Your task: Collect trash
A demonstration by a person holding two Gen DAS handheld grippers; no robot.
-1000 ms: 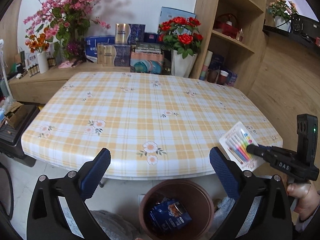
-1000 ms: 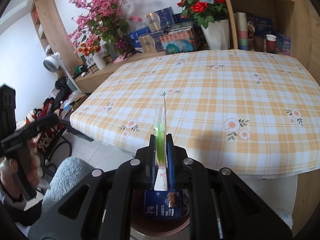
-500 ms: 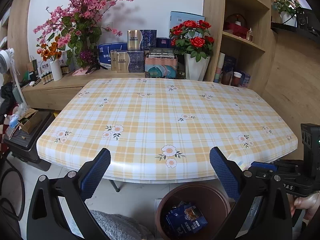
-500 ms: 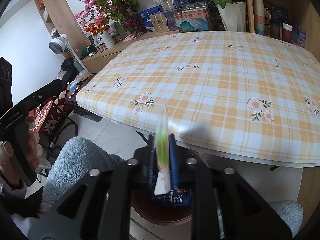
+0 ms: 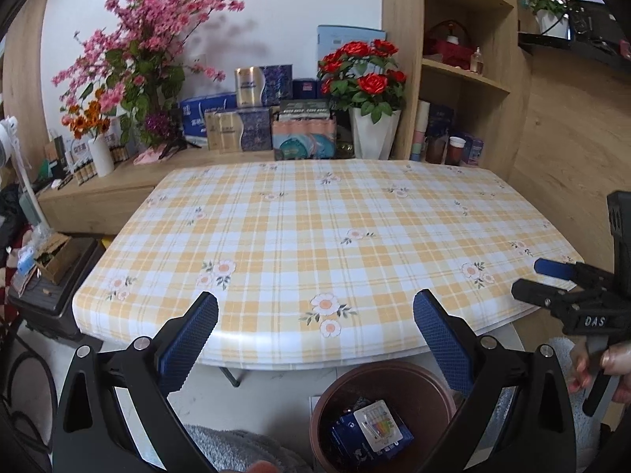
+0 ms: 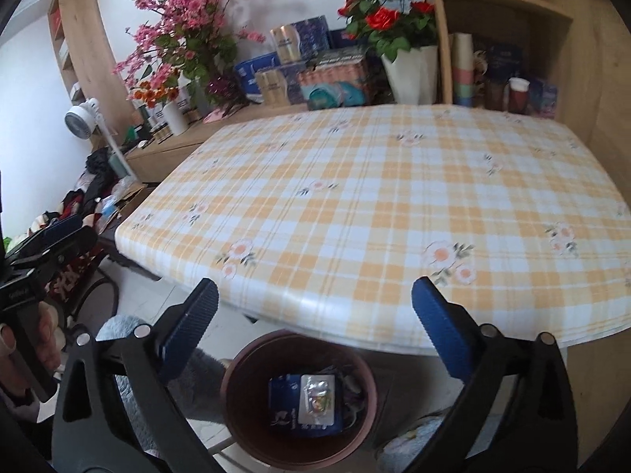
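A brown round bin [image 5: 422, 378] stands on the floor under the near edge of the table [image 5: 315, 232]. A clear pack of coloured pens [image 5: 379, 425] lies inside it on top of a blue packet [image 5: 344, 433]. In the right wrist view the same pen pack [image 6: 318, 397] rests on the blue packet [image 6: 283, 396] in the bin [image 6: 236, 390]. My right gripper [image 6: 314, 291] hangs above the bin, its jaws opening wide with nothing between them. My left gripper [image 5: 315, 306] is open and empty, also above the bin.
The checked tablecloth with flower prints covers the table [image 6: 394, 197]. A sideboard [image 5: 118, 181] behind it carries flower vases and boxes. Wooden shelves [image 5: 465, 79] rise at the back right. Fluffy grey fabric [image 5: 236, 449] lies beside the bin. Clutter [image 6: 90, 197] fills the floor at left.
The right gripper let go of the pen pack, which dropped into the bin onto the blue packet. Its jaws went from shut on the pack to wide open.
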